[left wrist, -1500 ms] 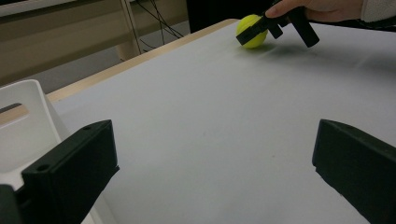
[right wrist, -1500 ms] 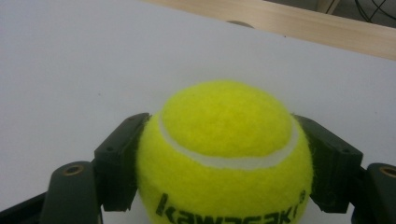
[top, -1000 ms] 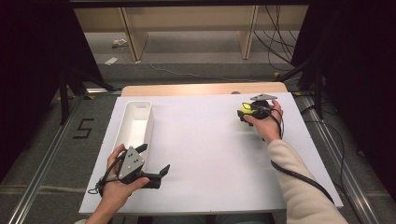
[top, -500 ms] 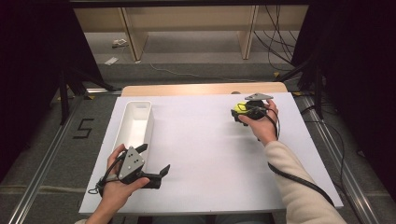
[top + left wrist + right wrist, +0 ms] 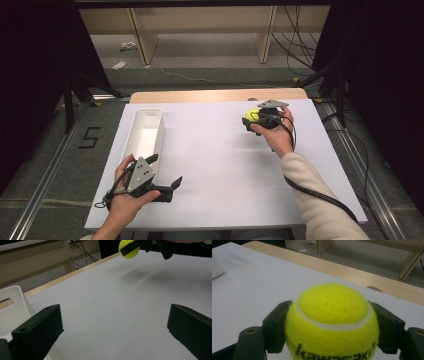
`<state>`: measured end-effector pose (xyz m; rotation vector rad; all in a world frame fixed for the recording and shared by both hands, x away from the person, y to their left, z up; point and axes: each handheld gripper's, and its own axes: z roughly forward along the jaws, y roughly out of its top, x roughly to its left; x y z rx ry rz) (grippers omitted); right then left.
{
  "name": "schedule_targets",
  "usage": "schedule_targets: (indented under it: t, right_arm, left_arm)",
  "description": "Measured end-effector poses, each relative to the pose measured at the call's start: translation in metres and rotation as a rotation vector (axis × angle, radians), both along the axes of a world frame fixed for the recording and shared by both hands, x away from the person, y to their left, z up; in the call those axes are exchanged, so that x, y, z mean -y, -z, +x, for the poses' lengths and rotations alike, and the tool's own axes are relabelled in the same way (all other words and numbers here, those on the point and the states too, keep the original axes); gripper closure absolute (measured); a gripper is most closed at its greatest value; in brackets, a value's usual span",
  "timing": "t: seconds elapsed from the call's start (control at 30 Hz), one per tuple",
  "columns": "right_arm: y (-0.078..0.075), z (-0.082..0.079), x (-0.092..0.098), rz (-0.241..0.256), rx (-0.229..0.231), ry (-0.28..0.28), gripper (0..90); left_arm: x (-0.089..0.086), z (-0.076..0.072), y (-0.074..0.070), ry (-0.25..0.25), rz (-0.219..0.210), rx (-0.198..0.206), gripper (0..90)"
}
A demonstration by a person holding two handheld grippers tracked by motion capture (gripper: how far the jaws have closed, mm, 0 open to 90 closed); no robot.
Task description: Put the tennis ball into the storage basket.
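A: Where's the ball (image 5: pixel 332 322) right now?

B: Clamped in the right claw (image 5: pixel 256 120). From the right gripper view a black jaw presses each side of it, seam across the top, black lettering along the bottom. From the high view it sits at about two o'clock on the bench (image 5: pixel 225 165), near the far right corner, and the left gripper view puts it at about twelve o'clock, apparently clear of the white surface, though I can't judge how high.

A: So which step would you call this?

B: I'd say the carry. The grasp looks made and the ball reads as lifted, but it's well apart from the bin (image 5: pixel 145 132), which lies along the left edge at about ten o'clock, long and white. Nothing shows inside the part I can see.

A: And the left claw (image 5: pixel 165 172)?

B: Wide apart, holding nothing. It rests low at about seven o'clock, just beside the near end of the bin, pointing roughly toward the ball across the bare bench.

A: What does the next move ask for?

B: My guess is a sweep from two o'clock toward ten, keeping the squeeze firm, since a fuzzy round ball held only at its sides could roll out if the jaws slacken. It needs enough height to clear the bin's wall, then a release over the middle of the trough, not the rim. The left hand (image 5: pixel 125 200) sits near that end, so the path should aim for the far half.
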<state>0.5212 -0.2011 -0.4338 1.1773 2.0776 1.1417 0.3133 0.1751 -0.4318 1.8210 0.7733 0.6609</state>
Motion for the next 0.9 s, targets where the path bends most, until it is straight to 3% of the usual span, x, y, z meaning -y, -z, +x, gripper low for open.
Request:
schedule_targets:
  t: [0.9]
  right_arm:
    - [-0.012, -0.013, -0.03, 0.016, 0.03, -0.085, 26.2]
  left_arm:
    - [0.0, 0.0, 0.0, 0.002, -0.002, 0.0, 0.0]
